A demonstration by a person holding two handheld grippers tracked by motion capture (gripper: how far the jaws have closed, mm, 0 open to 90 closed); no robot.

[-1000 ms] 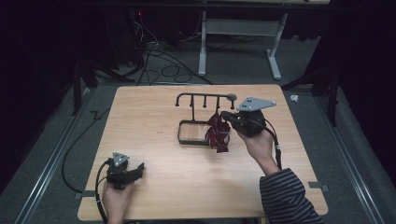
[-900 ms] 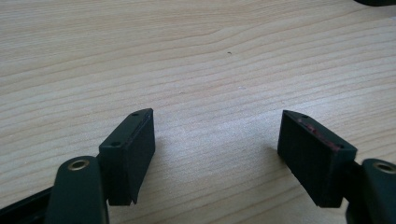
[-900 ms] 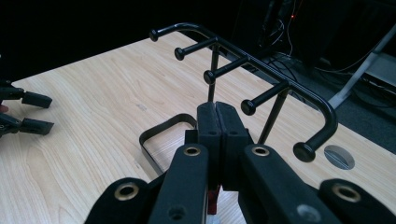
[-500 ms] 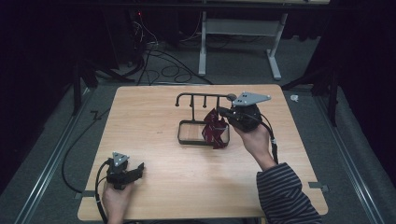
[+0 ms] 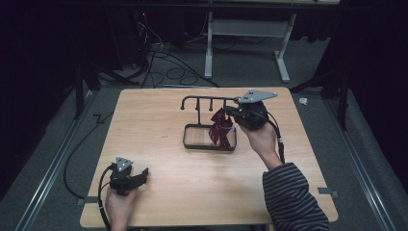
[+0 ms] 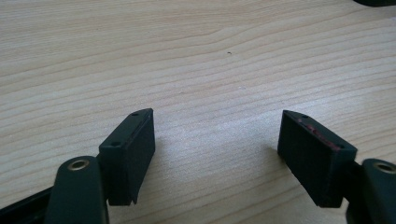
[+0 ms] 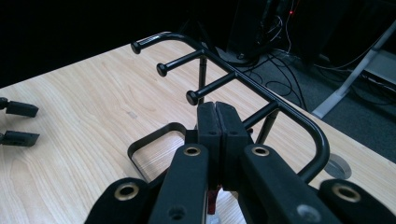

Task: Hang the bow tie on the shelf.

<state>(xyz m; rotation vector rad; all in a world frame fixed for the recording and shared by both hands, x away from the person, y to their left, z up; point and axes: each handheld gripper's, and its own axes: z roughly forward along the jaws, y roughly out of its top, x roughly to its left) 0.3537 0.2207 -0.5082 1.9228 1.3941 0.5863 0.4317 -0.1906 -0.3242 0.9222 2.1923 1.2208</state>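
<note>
A black wire rack [image 5: 210, 99] with several pegs stands on its frame base [image 5: 192, 144] at the far middle of the wooden table [image 5: 159, 120]. My right gripper [image 5: 231, 113] hovers by the right end of the rack's top bar, shut on a dark red patterned cloth [image 5: 220, 130] that hangs down over the base. In the right gripper view the jaws are pressed together [image 7: 215, 109] just before the pegs [image 7: 196, 95], and a scrap of the red cloth [image 7: 213, 196] shows under them. My left gripper [image 5: 142, 174] rests open on the table at the front left [image 6: 217, 135], nothing between its fingers.
Bare wood lies between the rack and the left gripper. Beyond the table's far edge are floor cables [image 5: 163, 57] and a white desk frame [image 5: 250, 29]. A small white object [image 5: 303, 101] lies on the floor at the right.
The right gripper has shifted slightly up and left toward the rack's top bar, carrying the red cloth with it. The left gripper has not moved.
</note>
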